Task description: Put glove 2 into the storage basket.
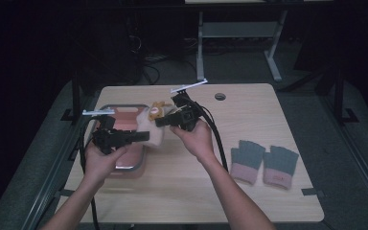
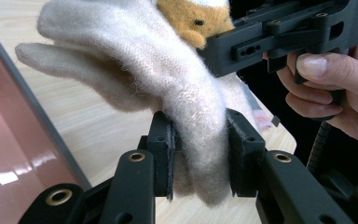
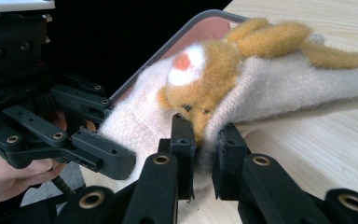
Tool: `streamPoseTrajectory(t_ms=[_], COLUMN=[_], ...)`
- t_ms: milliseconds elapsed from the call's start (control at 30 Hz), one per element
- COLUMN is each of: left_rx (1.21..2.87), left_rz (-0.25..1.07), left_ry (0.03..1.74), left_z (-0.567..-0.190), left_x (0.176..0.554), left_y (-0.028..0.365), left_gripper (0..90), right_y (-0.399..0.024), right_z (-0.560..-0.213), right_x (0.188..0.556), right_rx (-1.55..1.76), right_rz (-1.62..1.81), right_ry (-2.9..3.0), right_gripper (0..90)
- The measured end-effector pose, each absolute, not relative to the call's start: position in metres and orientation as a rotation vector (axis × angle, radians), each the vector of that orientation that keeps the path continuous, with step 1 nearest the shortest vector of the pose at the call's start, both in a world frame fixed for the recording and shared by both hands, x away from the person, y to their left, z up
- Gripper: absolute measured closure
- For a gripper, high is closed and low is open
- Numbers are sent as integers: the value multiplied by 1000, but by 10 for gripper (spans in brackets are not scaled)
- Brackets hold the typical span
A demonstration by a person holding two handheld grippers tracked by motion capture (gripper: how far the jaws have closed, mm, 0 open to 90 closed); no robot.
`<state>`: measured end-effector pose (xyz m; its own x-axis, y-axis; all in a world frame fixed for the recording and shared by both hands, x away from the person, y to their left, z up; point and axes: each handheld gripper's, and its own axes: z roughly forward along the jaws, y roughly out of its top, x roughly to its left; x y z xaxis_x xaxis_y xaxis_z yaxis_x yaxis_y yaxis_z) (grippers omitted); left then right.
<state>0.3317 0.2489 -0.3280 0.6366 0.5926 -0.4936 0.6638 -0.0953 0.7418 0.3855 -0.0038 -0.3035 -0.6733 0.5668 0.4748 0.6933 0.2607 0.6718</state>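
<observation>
- High view, left: a pink tray (image 1: 106,109) with a grey rim lay on the wooden worktop (image 1: 182,191), near its left edge.
- Left gripper (image 1: 143,136): held level over the tray; in the left gripper view its fingers (image 2: 162,149) pinched a fold of a cream woollen mitten (image 2: 168,74) between the pads.
- Cream woollen mitten: held up off the worktop between the two grippers, partly above the tray's right rim; a small orange plush animal head (image 3: 205,79) with a white and red patch was sewn to it.
- Right gripper (image 1: 162,121): just right of the mitten; in the right gripper view its fingers (image 3: 182,144) pinched the mitten's edge directly below the plush head.
- Far right: a pair of grey fingerless gloves (image 1: 263,163) with pink cuffs lay flat, side by side, well apart from the grippers.
</observation>
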Motion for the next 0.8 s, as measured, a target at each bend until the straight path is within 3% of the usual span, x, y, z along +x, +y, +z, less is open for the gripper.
streamPoseTrajectory(t_ms=[800], left_rx=[1741], left_rz=[-29], left_ry=[1060], left_z=[-318], left_x=[325], left_y=[293], left_gripper=[664], right_y=[45], right_z=[-292], right_x=[391], right_rx=[-1133], right_rz=[-1383], right_ry=[-2400], right_gripper=[804])
